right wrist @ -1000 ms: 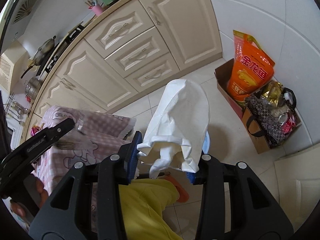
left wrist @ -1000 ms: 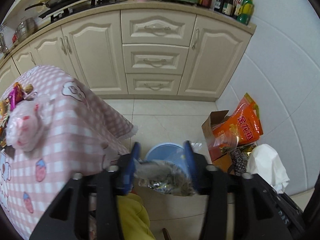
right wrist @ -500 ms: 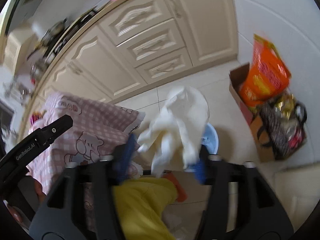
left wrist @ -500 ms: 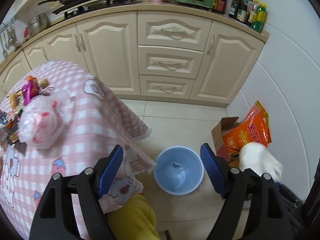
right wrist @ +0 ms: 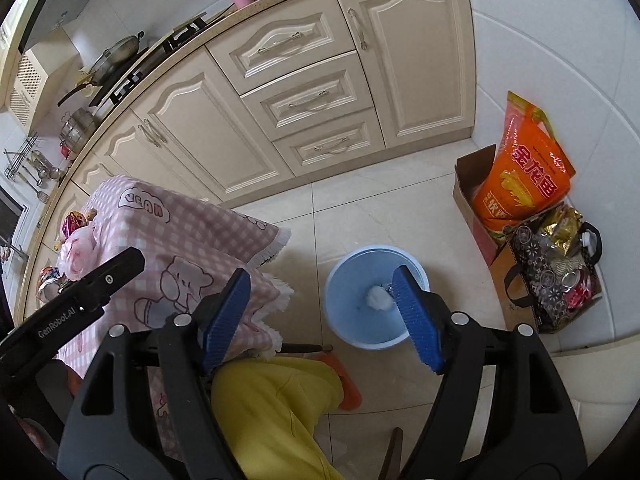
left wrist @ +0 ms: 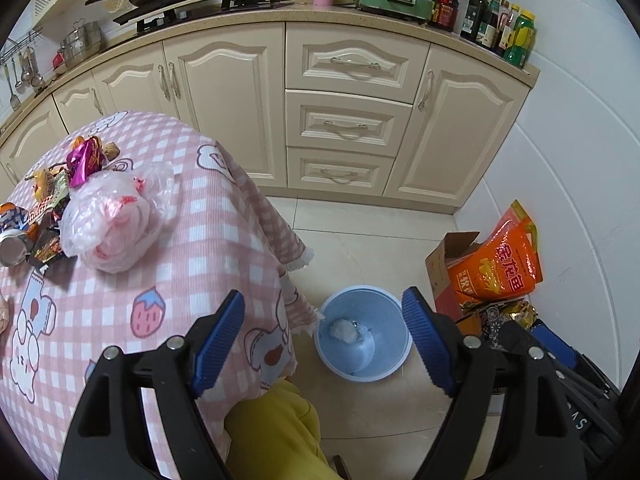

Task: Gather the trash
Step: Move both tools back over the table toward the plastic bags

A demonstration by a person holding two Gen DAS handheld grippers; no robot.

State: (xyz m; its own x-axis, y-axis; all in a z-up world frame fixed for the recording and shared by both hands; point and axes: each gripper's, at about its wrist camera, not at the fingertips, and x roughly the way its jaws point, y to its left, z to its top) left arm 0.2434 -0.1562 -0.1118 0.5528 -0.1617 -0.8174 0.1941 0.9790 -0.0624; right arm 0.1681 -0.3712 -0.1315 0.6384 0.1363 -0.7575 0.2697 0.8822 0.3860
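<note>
Both tools empty. Left tool (left wrist: 322, 330) stands wide, nothing between its pads. Right tool (right wrist: 320, 312) has its jaws opening — nothing between them either.

Blue bin (left wrist: 362, 334) sits on the floor at the near right corner of the surface (left wrist: 188, 248), and a white wad (left wrist: 344, 330) lies at its bottom with a small scrap beside it.

Remaining trash is on the far left of the surface: a crumpled clear plastic bag (left wrist: 116, 220), and left of it wrappers (left wrist: 86, 158) and a can (left wrist: 12, 246).

Step in hand, as I judge it: go back for the next piece. I would take the bag first since it lies nearest — approach from above, pinch a bunched fold rather than a loose edge, lift clear of the wrappers so none drag off the surface.
</note>
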